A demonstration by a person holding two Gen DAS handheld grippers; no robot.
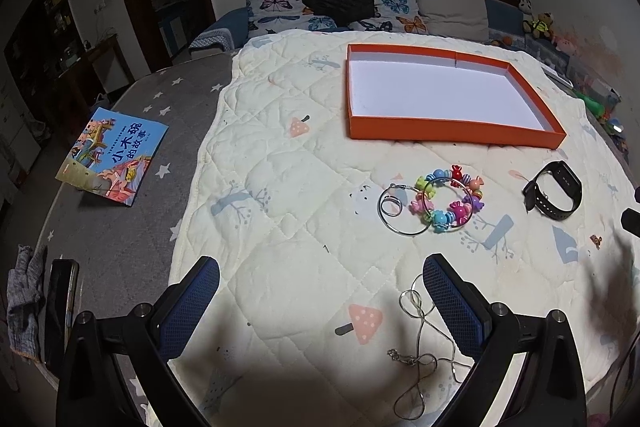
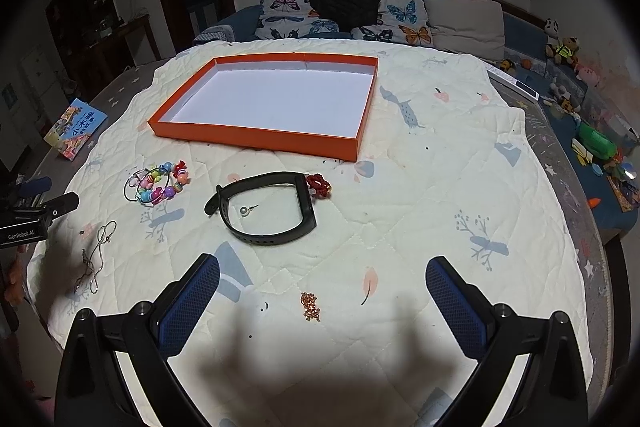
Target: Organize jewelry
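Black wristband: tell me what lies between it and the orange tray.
Nothing visible blocks the way. Only bare quilt separates the black wristband from the orange tray; the red beaded piece touches the band's right end, off the direct line.

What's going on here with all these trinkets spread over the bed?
A person holds two open grippers, left and right, above a cream quilted blanket, holding nothing. The shallow orange box with a white floor is empty. The colourful beaded bracelet, thin silver chain necklace, black watch band and small coppery beaded charm lie loose outside it.
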